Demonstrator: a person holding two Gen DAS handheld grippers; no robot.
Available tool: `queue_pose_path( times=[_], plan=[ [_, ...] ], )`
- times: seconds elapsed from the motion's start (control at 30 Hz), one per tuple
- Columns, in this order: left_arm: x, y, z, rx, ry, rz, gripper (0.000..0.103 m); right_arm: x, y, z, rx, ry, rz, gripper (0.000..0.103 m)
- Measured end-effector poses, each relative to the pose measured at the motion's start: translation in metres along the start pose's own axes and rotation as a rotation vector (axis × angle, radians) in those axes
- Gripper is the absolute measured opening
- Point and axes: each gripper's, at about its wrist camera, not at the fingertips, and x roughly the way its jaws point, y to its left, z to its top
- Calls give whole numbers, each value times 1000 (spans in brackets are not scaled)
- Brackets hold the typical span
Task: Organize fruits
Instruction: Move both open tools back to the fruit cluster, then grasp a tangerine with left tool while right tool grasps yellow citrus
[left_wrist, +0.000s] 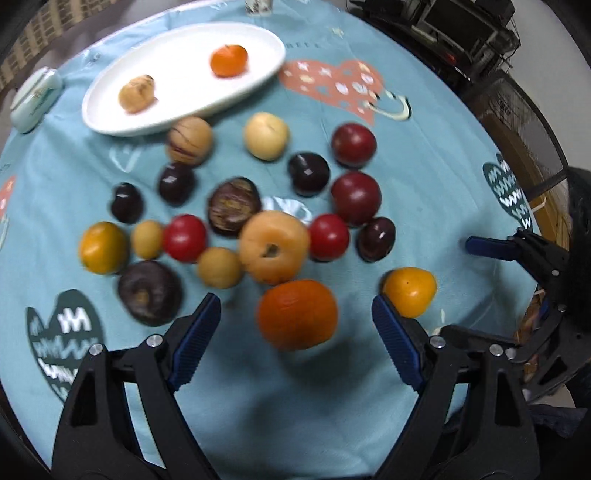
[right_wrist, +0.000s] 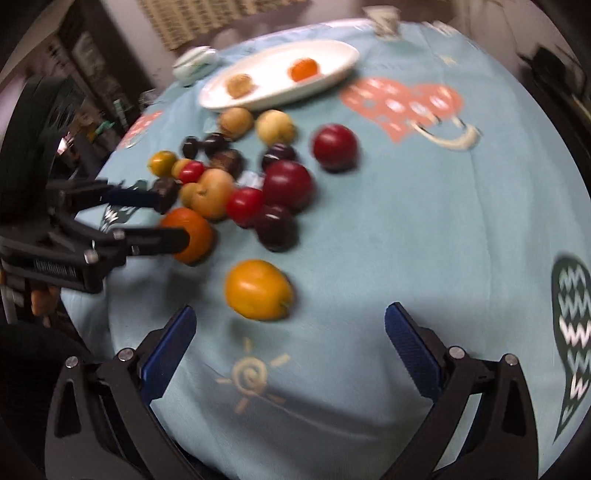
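orange (left_wrist: 297, 314) between spread left claw (left_wrist: 295, 312) fingers.

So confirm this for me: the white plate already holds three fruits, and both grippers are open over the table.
Not quite: the white plate holds two fruits, not three, a small orange one and a tan one. The left wrist view shows this clearly. The rest stands: the left gripper and the right gripper are both open over the table.

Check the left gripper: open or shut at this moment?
Open. The left gripper has its blue pads spread wide on either side of the orange fruit, with gaps showing between each pad and the fruit, so nothing is clamped.
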Motion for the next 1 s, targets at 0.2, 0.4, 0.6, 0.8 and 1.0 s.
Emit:
queue_pose_path(
  times=[0.2, 0.4, 0.6, 0.8, 1.0],
  plan=[
    [14, 23, -2, -91, 41, 61, 87, -5, -2, -5, -5, -8, 10, 102],
    [-24, 62, -30, -199, -26, 83, 89, 1, 7, 5, -49, -9, 54, 102],
    [-35, 87, -58, -288, -24, 82, 89, 15, 24, 13, -143, -7, 51, 102],
    [-48, 80, -68, -292, -52, 70, 89, 40, 40, 18, -263, 69, -6, 65],
    [-40, 63, -59, -231, -44, 33, 89, 39, 39, 17, -284, 83, -9, 59]
  ],
)
